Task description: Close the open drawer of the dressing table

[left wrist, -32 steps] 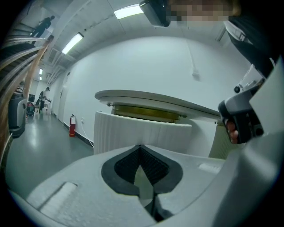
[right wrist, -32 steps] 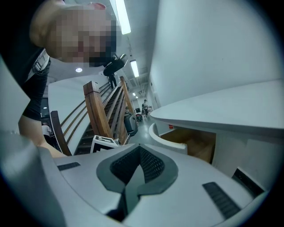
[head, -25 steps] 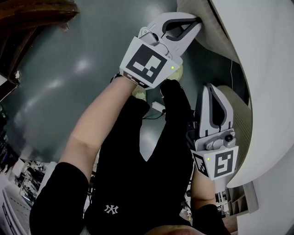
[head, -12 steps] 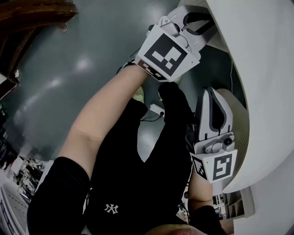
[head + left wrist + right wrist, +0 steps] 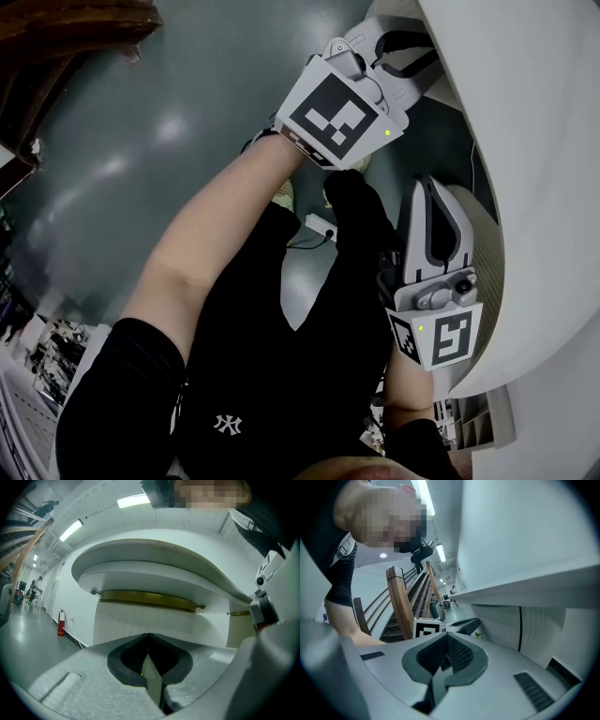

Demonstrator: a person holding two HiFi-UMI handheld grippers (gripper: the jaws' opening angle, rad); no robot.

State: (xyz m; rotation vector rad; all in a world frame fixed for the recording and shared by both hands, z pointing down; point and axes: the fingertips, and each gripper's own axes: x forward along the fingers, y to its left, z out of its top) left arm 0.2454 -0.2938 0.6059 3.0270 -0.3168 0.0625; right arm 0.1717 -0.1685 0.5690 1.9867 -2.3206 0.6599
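1. The left gripper (image 5: 412, 52), jaws closed on nothing, is seen at upper centre, by the dressing table (image 5: 534, 122).
2. The right gripper (image 5: 431, 192), likewise closed and empty, is held beside the ribbed drawer (image 5: 489, 267), right of centre.

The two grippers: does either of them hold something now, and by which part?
Nothing is held. The left gripper has its jaws together with nothing between them, and so has the right gripper.
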